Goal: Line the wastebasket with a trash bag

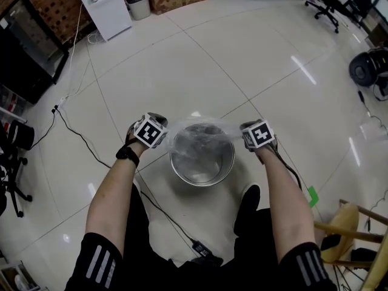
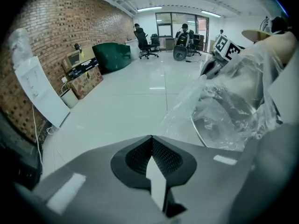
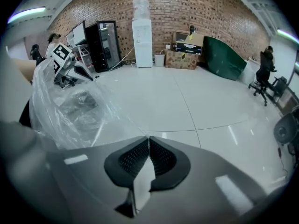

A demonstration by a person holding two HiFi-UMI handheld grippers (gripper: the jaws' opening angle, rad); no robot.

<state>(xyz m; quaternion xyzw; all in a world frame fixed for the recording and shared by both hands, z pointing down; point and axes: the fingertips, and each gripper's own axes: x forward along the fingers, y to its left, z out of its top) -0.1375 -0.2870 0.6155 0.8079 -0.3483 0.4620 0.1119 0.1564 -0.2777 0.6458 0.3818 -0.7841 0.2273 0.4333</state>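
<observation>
A round metal wastebasket point(image 1: 183, 177) stands on the white floor in front of the person's feet. A clear trash bag point(image 1: 203, 132) is stretched over its mouth, and part of the film sags inside. My left gripper point(image 1: 159, 137) is at the basket's left rim and my right gripper point(image 1: 247, 139) at its right rim. Each is shut on an edge of the bag. In the left gripper view the jaws point(image 2: 150, 136) meet and the film point(image 2: 219, 101) runs off to the right over the basket rim point(image 2: 200, 135). The right gripper view shows the jaws point(image 3: 147, 137) closed, with the film point(image 3: 70, 111) spreading left.
A black cable point(image 1: 91, 153) crosses the floor to the left of the basket and passes under the person. A wooden chair point(image 1: 354, 235) stands at the lower right, a floor fan point(image 1: 367, 68) at the far right, and a black cabinet point(image 1: 27, 50) at the left.
</observation>
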